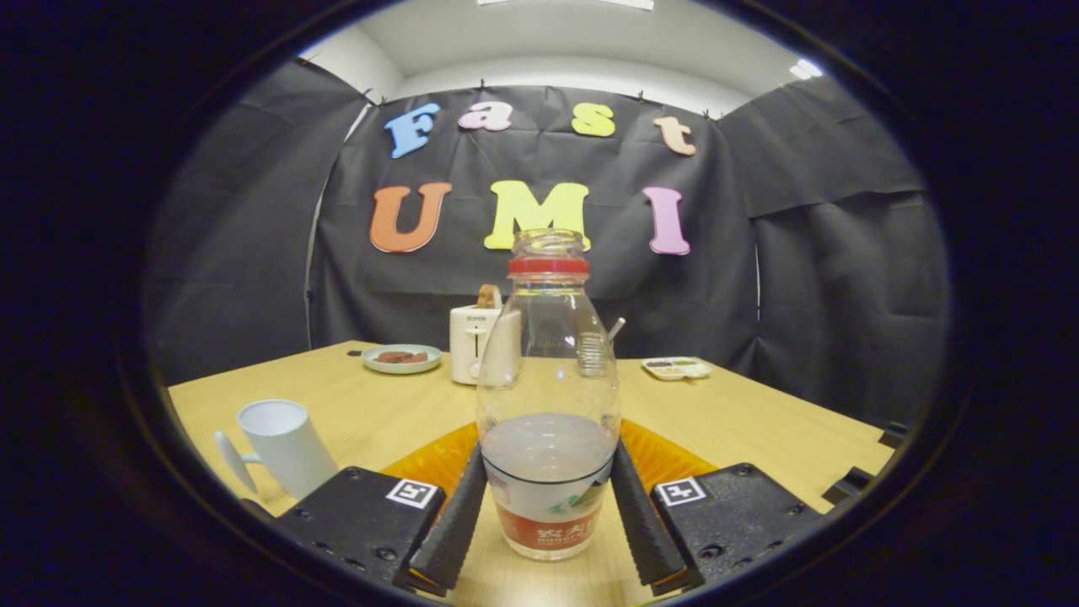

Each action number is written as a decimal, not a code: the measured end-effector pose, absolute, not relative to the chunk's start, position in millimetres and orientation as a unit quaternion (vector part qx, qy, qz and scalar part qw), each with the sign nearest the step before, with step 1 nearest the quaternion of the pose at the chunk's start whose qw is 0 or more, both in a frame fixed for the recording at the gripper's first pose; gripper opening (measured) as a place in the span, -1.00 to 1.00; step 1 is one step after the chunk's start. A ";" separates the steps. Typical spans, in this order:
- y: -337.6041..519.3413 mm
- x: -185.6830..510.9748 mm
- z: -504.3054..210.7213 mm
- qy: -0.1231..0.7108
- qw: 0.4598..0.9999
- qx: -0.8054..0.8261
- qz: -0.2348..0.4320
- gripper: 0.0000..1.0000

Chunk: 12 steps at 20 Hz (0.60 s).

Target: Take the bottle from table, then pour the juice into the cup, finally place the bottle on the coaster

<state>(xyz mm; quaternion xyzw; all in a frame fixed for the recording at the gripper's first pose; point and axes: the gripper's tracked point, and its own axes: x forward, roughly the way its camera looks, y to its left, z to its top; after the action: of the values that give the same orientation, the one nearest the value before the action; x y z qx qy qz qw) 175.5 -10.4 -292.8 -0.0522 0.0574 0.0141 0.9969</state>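
A pale wood-grain surface [742, 413] runs back to a booth wall of black cloth [843, 278], which hangs in creased panels pinned along the top and wraps round both sides. Above the cloth shows a white wall [539, 80] and a white ceiling [548, 29] with bright light panels [805, 69]. Near the far edge of the surface stand a white toaster [472, 341], a small plate [402, 358] towards the far left corner and a divided dish [676, 367] farther right.
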 end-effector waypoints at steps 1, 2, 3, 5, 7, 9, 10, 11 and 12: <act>-9.6 171.8 -284.8 0.052 0.997 -0.060 0.015 0.59; -9.4 167.4 -278.9 0.048 0.996 -0.068 0.015 0.58; -9.4 163.0 -271.3 0.044 0.996 -0.077 0.014 0.58; -8.8 157.1 -257.7 0.037 0.994 -0.103 0.013 0.58; -11.9 153.1 -244.6 0.036 0.989 -0.142 0.003 0.58; -9.0 149.9 -241.0 0.048 0.983 -0.178 0.002 0.58; -8.1 147.0 -236.8 0.052 0.980 -0.195 0.002 0.58; -6.3 144.4 -231.3 0.051 0.976 -0.211 0.002 0.59; -8.5 141.5 -225.4 0.049 0.973 -0.224 -0.006 0.59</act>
<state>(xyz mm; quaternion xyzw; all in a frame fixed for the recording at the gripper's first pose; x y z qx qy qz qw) 141.5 -8.5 -225.4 -0.2239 0.0495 -0.0056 0.9733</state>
